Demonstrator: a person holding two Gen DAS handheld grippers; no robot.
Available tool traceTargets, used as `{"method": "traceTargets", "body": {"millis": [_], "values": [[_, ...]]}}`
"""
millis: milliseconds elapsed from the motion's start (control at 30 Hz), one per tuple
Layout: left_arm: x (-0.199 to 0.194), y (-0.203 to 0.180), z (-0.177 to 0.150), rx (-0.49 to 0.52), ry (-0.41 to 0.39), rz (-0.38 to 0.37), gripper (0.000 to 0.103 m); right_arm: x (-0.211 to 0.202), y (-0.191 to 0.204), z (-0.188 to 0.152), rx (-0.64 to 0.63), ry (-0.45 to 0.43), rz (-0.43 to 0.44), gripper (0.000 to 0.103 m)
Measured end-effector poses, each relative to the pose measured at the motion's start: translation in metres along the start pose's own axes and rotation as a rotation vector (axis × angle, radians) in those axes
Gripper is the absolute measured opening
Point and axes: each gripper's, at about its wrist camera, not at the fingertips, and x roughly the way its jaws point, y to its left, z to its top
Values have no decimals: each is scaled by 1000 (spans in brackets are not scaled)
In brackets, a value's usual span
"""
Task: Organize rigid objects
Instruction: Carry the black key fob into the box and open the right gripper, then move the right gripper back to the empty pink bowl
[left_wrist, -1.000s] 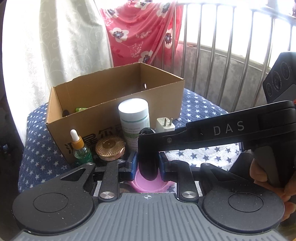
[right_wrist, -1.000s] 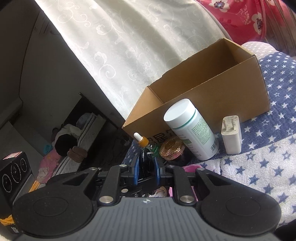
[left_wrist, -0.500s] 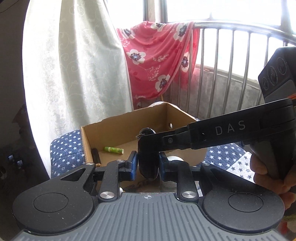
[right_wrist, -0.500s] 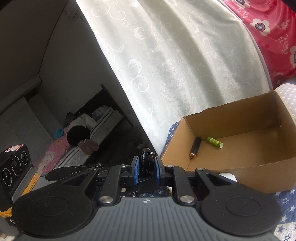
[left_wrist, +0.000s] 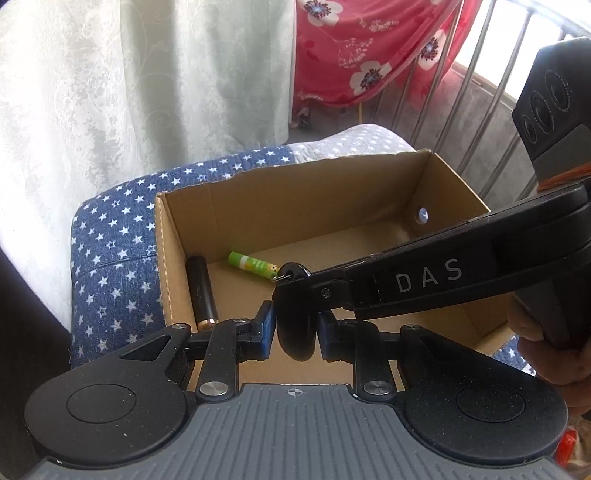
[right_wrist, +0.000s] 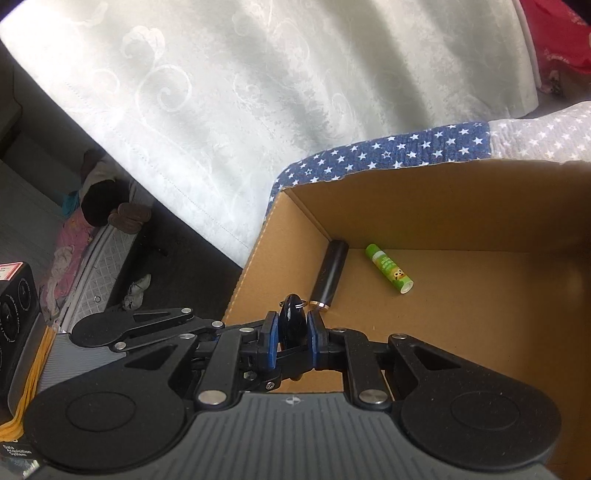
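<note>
**Both grippers clamped on black key fob above open box**

The left gripper (left_wrist: 295, 330) and the right gripper (right_wrist: 291, 341) are each clenched on the same black key fob (right_wrist: 291, 325), a flat oval tag with a small metal ring at its top. In the left wrist view the fob (left_wrist: 296, 332) sits between the blue pads, and the right gripper's finger (left_wrist: 424, 280), marked "DAS", enters from 3 o'clock and meets the fob at its upper end. A hand (left_wrist: 554, 354) holds that tool at the right edge.

The fob hangs over the near left part of the cardboard box (left_wrist: 295, 206), which stands open on a blue star-patterned cloth (left_wrist: 110, 251). On the box floor lie a dark tube with a gold end (right_wrist: 330, 275), against the left wall at 12 o'clock from the fob, and a green tube (right_wrist: 388, 273) at 1 o'clock, apart from it.

A pale curtain (right_wrist: 258, 92) hangs behind the box; a red flowered cloth (left_wrist: 362, 51) hangs at 1 o'clock in the left wrist view.
</note>
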Motion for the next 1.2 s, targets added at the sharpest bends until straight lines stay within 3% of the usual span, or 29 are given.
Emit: {"method": "traceTargets", "body": {"millis": [133, 300, 500, 733, 900, 1067, 1200], "values": [[19, 6, 6, -15, 51, 36, 24, 34, -16, 14, 11, 88, -24, 17], [18, 12, 11, -21, 39, 57, 27, 65, -22, 29, -13, 144, -46, 17], [6, 11, 10, -17, 9, 56, 29, 64, -18, 35, -35, 132, -49, 19], [-29, 5, 1, -13, -77, 27, 32, 1, -8, 24, -45, 30, -42, 19], [-68, -7, -18, 8, -149, 14, 33, -63, 7, -4, -74, -85, -40, 19], [-105, -18, -48, 32, -210, 0, 35, -134, 19, -60, -102, -247, -17, 19], [-119, -27, -82, 58, -241, 5, 37, -164, 16, -116, -99, -343, -14, 19]]}}
